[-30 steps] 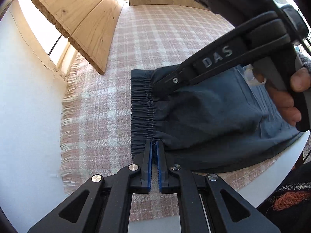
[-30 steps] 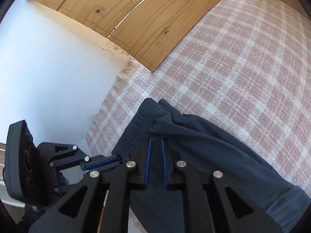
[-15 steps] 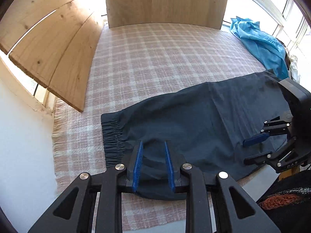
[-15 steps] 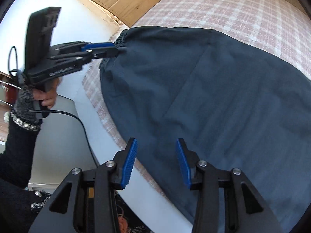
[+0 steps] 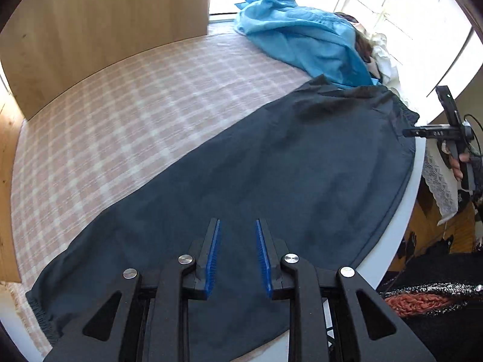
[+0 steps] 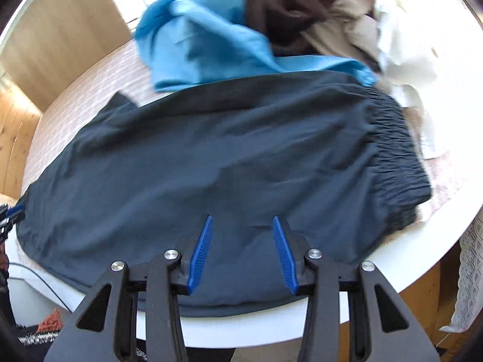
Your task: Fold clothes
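Dark navy trousers point(image 5: 271, 175) lie spread flat along the front edge of the table, also in the right wrist view point(image 6: 211, 163). Their gathered elastic waistband point(image 6: 395, 157) is at the right end. My left gripper point(image 5: 237, 241) is open and empty, hovering over the garment near its left end. My right gripper point(image 6: 241, 241) is open and empty over the garment's front edge near the waistband. The right gripper also shows at the far right of the left wrist view point(image 5: 434, 134); its jaws are too small to read there.
A pile of other clothes sits at the back right: a bright blue garment point(image 5: 305, 39) point(image 6: 205, 36), brown, beige and white pieces point(image 6: 347, 15). A pink checked cloth point(image 5: 135, 114) covers the white table point(image 6: 422, 241). Wooden boards point(image 5: 90, 30) stand behind.
Both grippers let go of the waistband end, opened, and moved apart along the trousers. The garment now lies unfolded at full length. Both views swung toward the clothes pile.
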The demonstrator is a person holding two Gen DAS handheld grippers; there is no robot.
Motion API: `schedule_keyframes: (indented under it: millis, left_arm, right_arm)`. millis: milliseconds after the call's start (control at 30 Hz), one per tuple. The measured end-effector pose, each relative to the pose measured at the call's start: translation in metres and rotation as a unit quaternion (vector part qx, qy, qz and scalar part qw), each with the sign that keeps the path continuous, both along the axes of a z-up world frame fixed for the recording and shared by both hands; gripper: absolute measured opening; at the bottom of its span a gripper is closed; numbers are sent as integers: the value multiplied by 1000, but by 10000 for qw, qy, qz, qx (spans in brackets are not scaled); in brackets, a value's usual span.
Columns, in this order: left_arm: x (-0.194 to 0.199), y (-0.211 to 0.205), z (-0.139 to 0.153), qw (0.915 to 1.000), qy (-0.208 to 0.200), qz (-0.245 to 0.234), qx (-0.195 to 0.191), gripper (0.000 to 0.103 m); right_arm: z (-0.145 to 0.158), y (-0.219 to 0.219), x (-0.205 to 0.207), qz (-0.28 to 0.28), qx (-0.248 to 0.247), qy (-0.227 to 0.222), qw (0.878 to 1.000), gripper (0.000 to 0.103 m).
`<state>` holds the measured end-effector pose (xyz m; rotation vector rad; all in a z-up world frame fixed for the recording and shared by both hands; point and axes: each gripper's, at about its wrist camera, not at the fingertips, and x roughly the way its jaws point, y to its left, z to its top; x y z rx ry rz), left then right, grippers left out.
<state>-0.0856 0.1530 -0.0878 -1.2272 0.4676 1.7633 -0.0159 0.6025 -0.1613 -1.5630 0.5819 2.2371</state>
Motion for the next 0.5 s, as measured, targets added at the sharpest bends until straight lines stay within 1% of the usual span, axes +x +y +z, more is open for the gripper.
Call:
schedule_keyframes:
  millis: [100, 167, 233, 300, 367, 433, 467, 500]
  left_arm:
    - [34, 75, -22, 9975, -282, -644, -17, 22]
    - [58, 114, -39, 9937, -454, -1017, -90, 22]
    - [84, 138, -53, 9892, -643, -1301, -189, 22]
    - [103, 151, -59, 9881, -632, -1379, -239, 22]
    - [111, 152, -59, 9886, -779, -1279, -174, 27]
    - [118, 147, -59, 9886, -840, -1229, -232, 26]
    - [121, 145, -58, 9892, -812, -1181, -314, 26]
    - [123, 143, -57, 9898, -774, -1129, -404, 26]
  right_arm:
    - [-8, 52, 10, -176, 137, -31, 9997, 41]
    - [-15, 68, 14, -82, 106, -144, 9998, 41]
    - [-20, 71, 19, 184, 94, -216, 9996, 41]
    - [-23, 66, 22, 555, 249, -334, 9976, 41]
    - [-21, 59, 22, 902, 472, -465, 9937, 41]
    - [-18, 53, 20, 1215, 636, -611, 9887, 41]
    - [-13, 53, 16, 1278, 654, -604, 9878, 41]
    - [-3, 53, 11, 1265, 666, -470, 9886, 41]
